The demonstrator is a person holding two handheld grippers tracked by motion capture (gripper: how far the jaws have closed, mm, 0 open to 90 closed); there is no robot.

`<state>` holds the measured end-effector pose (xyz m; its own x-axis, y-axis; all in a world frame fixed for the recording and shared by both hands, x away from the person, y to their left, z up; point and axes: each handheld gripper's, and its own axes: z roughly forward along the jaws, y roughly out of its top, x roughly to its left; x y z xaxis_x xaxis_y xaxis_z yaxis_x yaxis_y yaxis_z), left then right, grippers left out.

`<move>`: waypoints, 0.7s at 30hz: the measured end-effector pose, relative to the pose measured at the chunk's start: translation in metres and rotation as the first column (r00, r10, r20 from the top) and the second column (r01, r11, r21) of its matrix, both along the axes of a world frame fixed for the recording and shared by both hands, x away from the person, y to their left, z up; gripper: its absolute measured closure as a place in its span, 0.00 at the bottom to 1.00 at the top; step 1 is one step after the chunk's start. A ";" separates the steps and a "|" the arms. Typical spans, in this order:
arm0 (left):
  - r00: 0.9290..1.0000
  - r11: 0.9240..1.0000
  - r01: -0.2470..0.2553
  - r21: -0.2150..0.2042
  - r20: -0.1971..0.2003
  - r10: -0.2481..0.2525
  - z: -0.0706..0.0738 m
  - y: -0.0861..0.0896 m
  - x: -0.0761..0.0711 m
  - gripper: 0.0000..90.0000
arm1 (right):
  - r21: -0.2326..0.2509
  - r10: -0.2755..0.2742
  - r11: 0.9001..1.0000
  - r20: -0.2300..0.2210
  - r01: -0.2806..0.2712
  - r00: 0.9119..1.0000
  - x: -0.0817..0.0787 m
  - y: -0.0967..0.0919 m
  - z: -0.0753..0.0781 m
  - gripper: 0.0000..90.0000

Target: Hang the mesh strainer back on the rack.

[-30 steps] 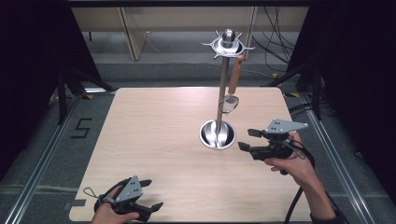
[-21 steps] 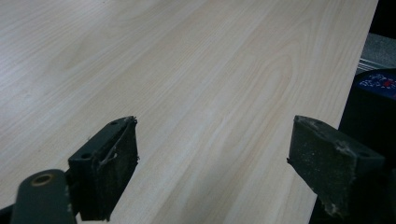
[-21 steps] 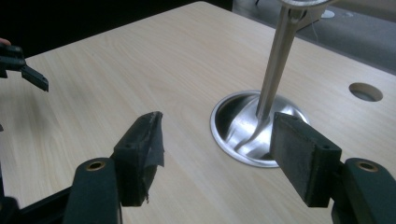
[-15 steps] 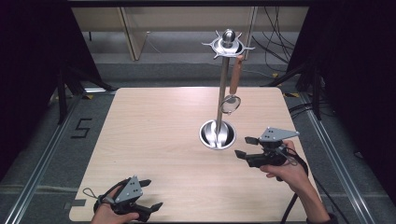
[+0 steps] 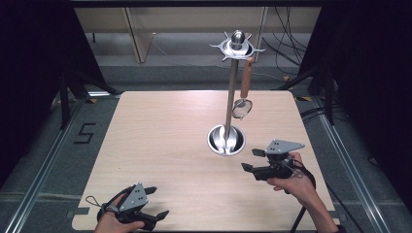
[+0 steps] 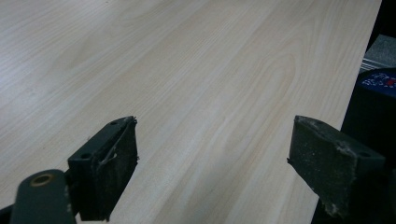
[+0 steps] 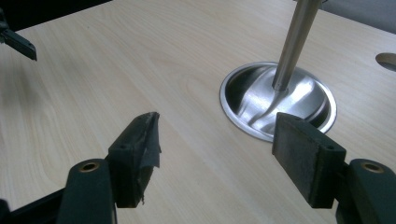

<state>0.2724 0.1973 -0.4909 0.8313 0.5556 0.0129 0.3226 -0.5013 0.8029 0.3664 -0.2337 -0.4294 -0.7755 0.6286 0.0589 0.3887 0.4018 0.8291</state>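
Observation:
A steel utensil stand rises from a round dish base [image 5: 236, 144] on the wooden table [image 5: 160, 131]; its pole [image 5: 231, 97] ends in a hooked crown [image 5: 237, 44]. A small strainer with a wooden handle [image 5: 245, 85] hangs from one hook. My right gripper [image 5: 251, 160] hovers low, just right of and nearer than the base. Its jaws have just been opening and stand wide with nothing between them. In the right gripper view that gripper [image 7: 215, 144] faces the base [image 7: 247, 123] and the pole [image 7: 294, 42]. My left gripper [image 5: 156, 201] rests open at the near left edge, and over bare wood in its own view [image 6: 212, 163].
The table's right edge [image 6: 359, 79] runs close past the left gripper's jaw. Dark floor and metal rails [image 5: 43, 165] surround the table. Shelving [image 5: 145, 29] and cables [image 5: 291, 43] lie beyond the far edge. The strainer's rim [image 7: 386, 60] shows at the right of the right gripper view.
My right gripper has sunk and come a little nearer to the person, away from the stand's base. The left gripper has stayed put.

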 end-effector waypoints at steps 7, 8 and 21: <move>1.000 1.000 -0.001 0.001 0.004 0.001 0.000 0.000 0.000 0.17 | 0.006 -0.012 1.000 -0.031 0.012 0.999 -0.006 0.001 -0.012 0.35; 1.000 1.000 -0.001 0.001 0.004 0.001 0.000 0.000 0.000 0.17 | -0.001 -0.004 1.000 -0.022 0.004 1.000 -0.005 0.000 -0.014 0.35; 1.000 1.000 -0.005 -0.005 0.005 0.005 -0.001 0.000 -0.001 0.17 | 0.004 -0.008 1.000 -0.040 0.008 0.999 -0.020 -0.008 -0.037 0.33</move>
